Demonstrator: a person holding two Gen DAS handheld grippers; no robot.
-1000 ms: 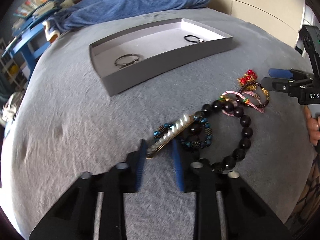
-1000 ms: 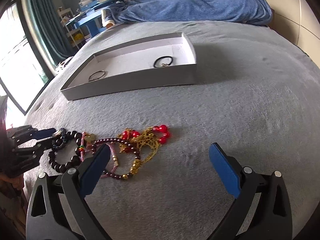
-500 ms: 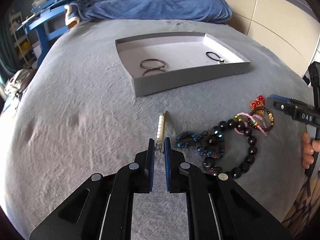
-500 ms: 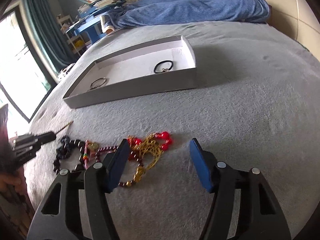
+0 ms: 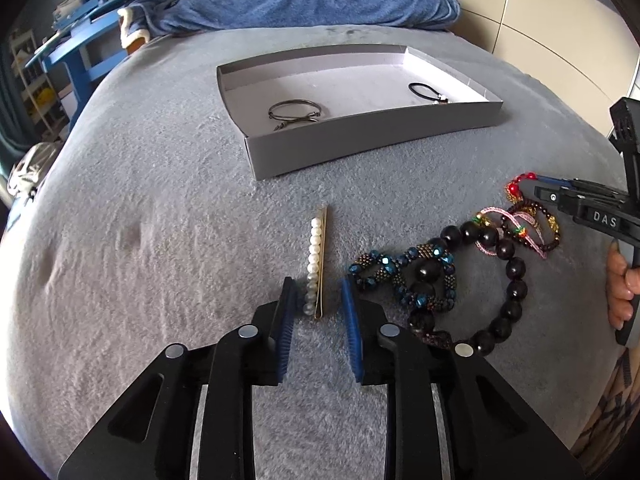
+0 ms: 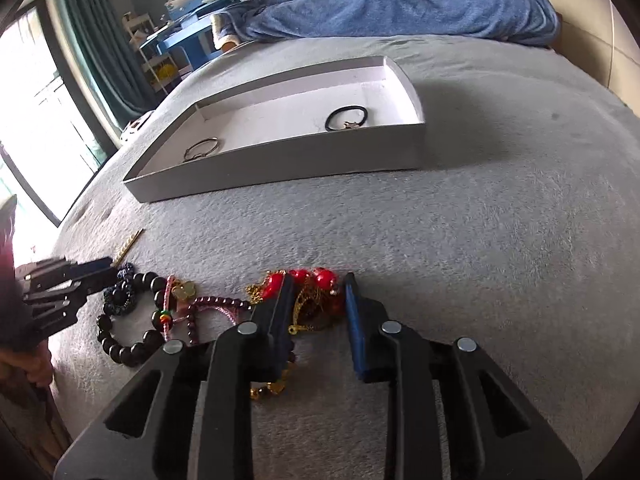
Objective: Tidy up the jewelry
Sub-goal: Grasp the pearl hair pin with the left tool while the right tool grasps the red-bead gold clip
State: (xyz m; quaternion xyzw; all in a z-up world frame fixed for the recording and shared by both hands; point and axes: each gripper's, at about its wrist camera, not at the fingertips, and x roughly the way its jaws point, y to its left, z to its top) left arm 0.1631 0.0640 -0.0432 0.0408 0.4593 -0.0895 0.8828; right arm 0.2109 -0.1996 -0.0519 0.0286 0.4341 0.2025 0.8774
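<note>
Left tool (image 5: 316, 312): its jaws are opening, and the near end of the pearl hair clip (image 5: 316, 264) lies between the blue pads with a gap on either side, so nothing is pinched.
Right tool (image 6: 318, 304): its jaws are closing around the red-bead and gold chain piece (image 6: 308, 292); the piece sits between the pads, but I cannot tell whether they press on it yet.
Pearl hair clip: flat on the grey bedspread (image 5: 160, 220), pointing away toward the tray, well short of it.
Blue beaded bracelet (image 5: 404, 276): just right of the left tool, tangled with the dark round-bead bracelet (image 5: 508, 264).
Pink cord bracelet (image 5: 520, 228): lies across the garnet-coloured bead strand (image 6: 216, 304), between the dark beads and the red-and-gold piece.
Grey tray (image 5: 360, 148): further up the bed, shallow and open, its near wall facing the tools.
Already in the tray: a thin wire bangle (image 5: 294, 112) at the left end and a black hair tie (image 5: 426, 92) at the right end, well apart.
Left to do: by my count the clip and the whole heap of bracelets and chains are outside the tray.
Progress: an early stage, I judge; two pieces stored, most not.
Likely snag: the heap is interlaced, so lifting the red-and-gold piece may drag its neighbours along.
</note>
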